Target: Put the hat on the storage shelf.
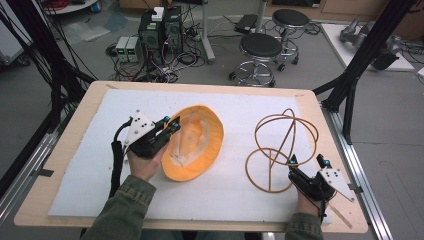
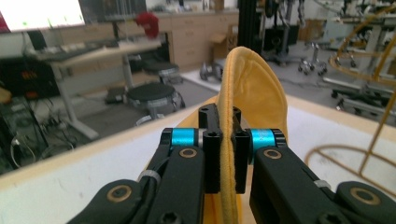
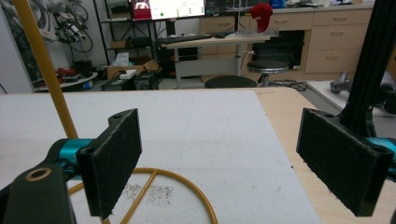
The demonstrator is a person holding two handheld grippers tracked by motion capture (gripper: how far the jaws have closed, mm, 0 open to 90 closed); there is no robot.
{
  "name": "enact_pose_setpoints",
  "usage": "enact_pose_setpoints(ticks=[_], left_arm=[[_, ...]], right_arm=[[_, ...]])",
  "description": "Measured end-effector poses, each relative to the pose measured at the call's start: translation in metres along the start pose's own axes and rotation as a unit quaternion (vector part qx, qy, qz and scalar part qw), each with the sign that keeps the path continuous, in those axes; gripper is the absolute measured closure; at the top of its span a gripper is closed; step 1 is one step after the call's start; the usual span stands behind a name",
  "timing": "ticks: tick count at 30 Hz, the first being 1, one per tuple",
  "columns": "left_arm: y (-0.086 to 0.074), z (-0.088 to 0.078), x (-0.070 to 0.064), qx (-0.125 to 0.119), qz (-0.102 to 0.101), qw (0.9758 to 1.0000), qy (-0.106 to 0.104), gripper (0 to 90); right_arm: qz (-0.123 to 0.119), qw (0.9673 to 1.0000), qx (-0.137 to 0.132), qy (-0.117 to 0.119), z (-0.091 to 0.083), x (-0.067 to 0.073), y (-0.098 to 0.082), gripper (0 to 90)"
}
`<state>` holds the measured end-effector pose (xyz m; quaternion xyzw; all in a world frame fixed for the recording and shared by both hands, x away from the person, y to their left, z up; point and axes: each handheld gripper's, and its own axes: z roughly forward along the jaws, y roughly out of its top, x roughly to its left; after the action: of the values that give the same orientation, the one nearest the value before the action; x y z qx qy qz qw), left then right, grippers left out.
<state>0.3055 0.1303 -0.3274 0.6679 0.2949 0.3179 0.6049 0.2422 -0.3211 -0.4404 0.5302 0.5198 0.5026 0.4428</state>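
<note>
Yellow hat (image 1: 200,145): lying crown down on the white foam sheet (image 1: 240,107), left of centre; brim edge raised at the left side; clear insert visible inside the crown.
Left gripper (image 1: 171,125): pressed together on the hat brim, fabric pinched between both black jaws; brim seen edge-on in the left gripper view (image 2: 224,154); held by the left hand (image 1: 145,162), olive sleeve below.
Wire stand (image 1: 280,150): tan wire frame, round base ring flat on the foam sheet, looped upper globe; right of the hat and apart from it.
Right gripper (image 1: 306,162): jaws spread wide, nothing between them; positioned at the near right edge of the stand's base ring; one upright rod just beside the left jaw in the right gripper view (image 3: 44,65).
Counter (image 1: 75,125): light wood, foam sheet covering most of the top.
Floor beyond: two black stools (image 1: 260,52); computer towers (image 1: 160,30) with tangled cables.
</note>
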Motion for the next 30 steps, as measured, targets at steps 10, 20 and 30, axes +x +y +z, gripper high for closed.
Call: enact_pose_setpoints(ticks=[10,20,30], left_arm=[[0.032,0.03,-0.004,-0.028,0.039,0.9988,-0.001,87.6],[0.053,0.057,-0.005,-0.073,0.038,0.9966,-0.006,87.5],[0.087,0.104,-0.026,-0.1,0.051,0.9934,-0.023,87.6]], right_arm=[[0.015,0.9998,-0.004,-0.009,-0.003,-0.005,0.0,13.0],[0.021,0.9997,-0.006,-0.011,-0.006,-0.007,-0.001,12.9],[0.021,0.9997,0.0,-0.01,-0.004,-0.009,-0.002,12.8]])
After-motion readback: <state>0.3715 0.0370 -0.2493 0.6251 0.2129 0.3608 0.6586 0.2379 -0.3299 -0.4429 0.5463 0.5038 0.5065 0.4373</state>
